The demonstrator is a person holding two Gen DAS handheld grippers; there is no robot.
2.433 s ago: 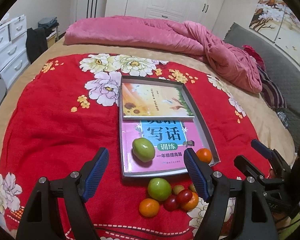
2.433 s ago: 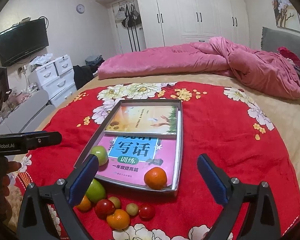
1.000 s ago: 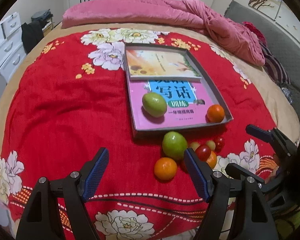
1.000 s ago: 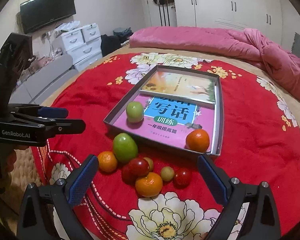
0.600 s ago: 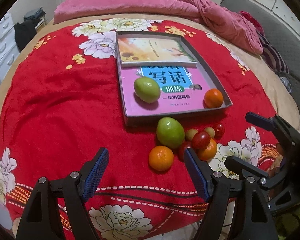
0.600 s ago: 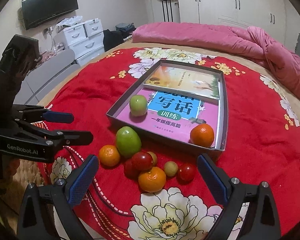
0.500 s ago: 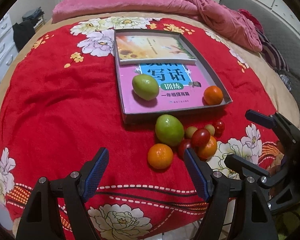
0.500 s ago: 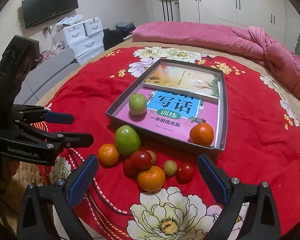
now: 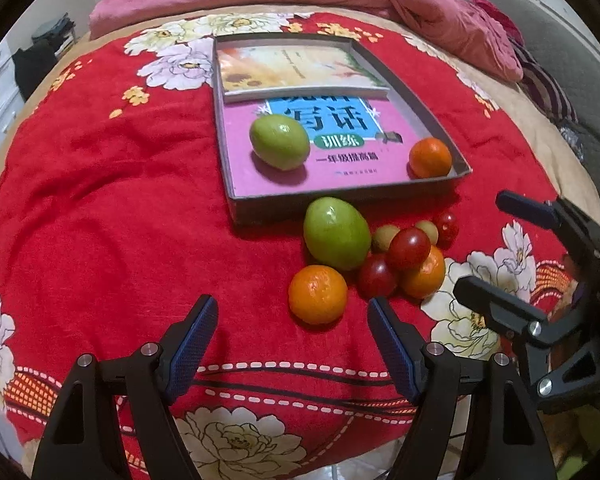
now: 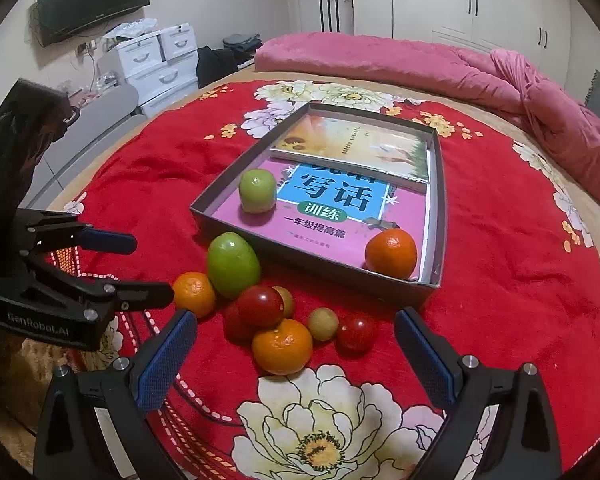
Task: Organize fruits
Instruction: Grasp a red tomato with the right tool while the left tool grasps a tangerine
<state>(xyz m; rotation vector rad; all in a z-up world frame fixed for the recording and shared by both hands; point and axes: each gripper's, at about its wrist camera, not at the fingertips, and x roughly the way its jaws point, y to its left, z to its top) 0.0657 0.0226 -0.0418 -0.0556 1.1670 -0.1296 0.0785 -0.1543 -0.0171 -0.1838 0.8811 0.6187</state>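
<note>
A: Where does the fruit sit?

B: A green fruit (image 9: pixel 280 142) and an orange (image 9: pixel 430 157) lie on the books inside the grey tray (image 9: pixel 340 202); the rest huddle on the red blanket (image 9: pixel 100 200) just in front of it; a bigger green fruit (image 9: pixel 336 233), two oranges, red tomatoes (image 9: pixel 409 249), small yellowish ones.

A: And the fingers?

B: The left gripper (image 9: pixel 288 336) is spread wide, holding nothing, low over the nearest orange (image 9: pixel 318 294); the right gripper (image 10: pixel 296 350) is equally released, above the cluster.
</note>
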